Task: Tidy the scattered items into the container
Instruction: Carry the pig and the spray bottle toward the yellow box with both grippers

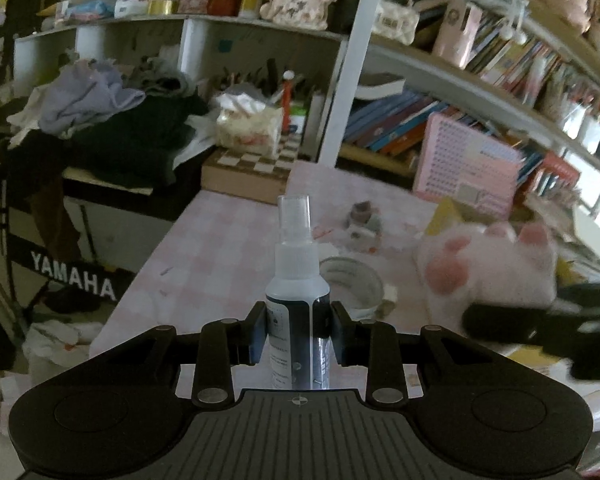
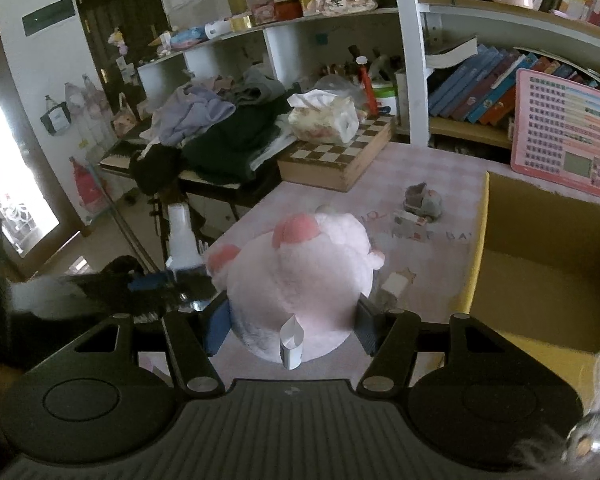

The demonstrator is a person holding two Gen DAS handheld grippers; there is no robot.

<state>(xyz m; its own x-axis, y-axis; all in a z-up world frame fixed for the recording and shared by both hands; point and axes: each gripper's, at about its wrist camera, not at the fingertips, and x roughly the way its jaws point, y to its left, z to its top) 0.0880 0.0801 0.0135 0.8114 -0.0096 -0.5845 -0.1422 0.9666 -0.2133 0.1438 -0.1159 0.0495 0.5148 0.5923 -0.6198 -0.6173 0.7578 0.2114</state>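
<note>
While both grippers are loaded, left gripper (image 1: 299, 332) is clamped on one upright spray bottle (image 1: 298, 280) above the pink table (image 1: 220, 240). Right gripper (image 2: 294, 326) squeezes one pink plush (image 2: 300, 276), just left of one cardboard box (image 2: 540, 256). On the table: one cup (image 1: 356, 284), one small grey toy (image 2: 424, 202), one chessboard box (image 2: 340, 160).

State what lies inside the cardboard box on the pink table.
Inside the cardboard box, only bare brown walls show in the right wrist view. Its floor lies hidden below the near yellow rim, so contents cannot be ruled out.
</note>
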